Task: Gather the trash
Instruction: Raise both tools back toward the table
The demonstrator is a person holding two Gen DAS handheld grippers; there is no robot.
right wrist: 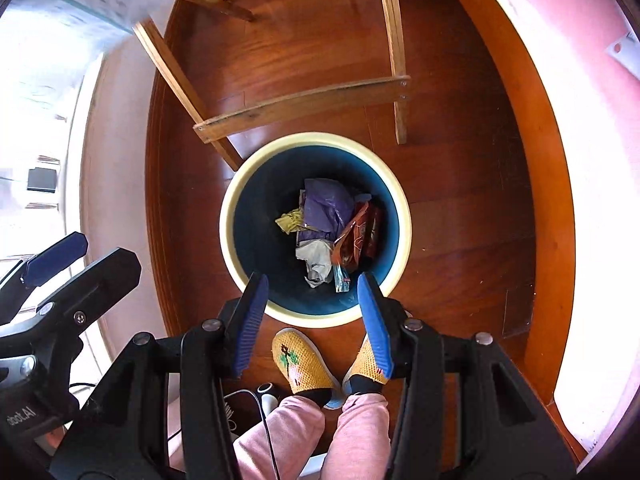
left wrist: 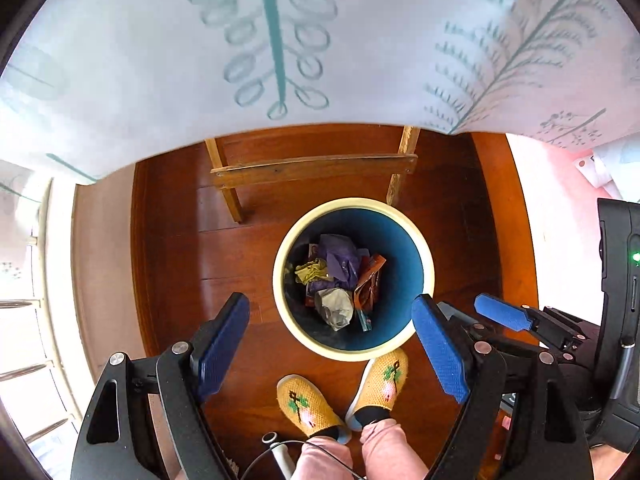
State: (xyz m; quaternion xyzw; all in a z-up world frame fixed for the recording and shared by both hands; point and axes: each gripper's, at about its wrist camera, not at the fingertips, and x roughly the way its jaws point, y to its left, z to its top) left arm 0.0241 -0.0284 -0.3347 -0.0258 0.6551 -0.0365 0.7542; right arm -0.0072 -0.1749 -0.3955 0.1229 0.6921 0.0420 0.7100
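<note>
Two grippers: both hang above the round blue bin with a cream rim, pointing down at it.
Left gripper: jaws spread wide, nothing between the blue pads.
Right gripper: jaws partly apart, nothing held.
Trash: crumpled purple plastic bag, olive-yellow wrapper, orange foil packet and grey-white paper wad all lie heaped at the bottom of the bin.
Progress: several pieces appear already collected; no loose litter shows on the visible floor, so little seems left, though the tabletop is hidden.
Surface: glossy reddish-brown wooden floor.
Room: pale wooden table legs and crossbar stand just beyond the bin, under a white cloth with teal leaf prints; the person's yellow knitted slippers stand at its near side.
</note>
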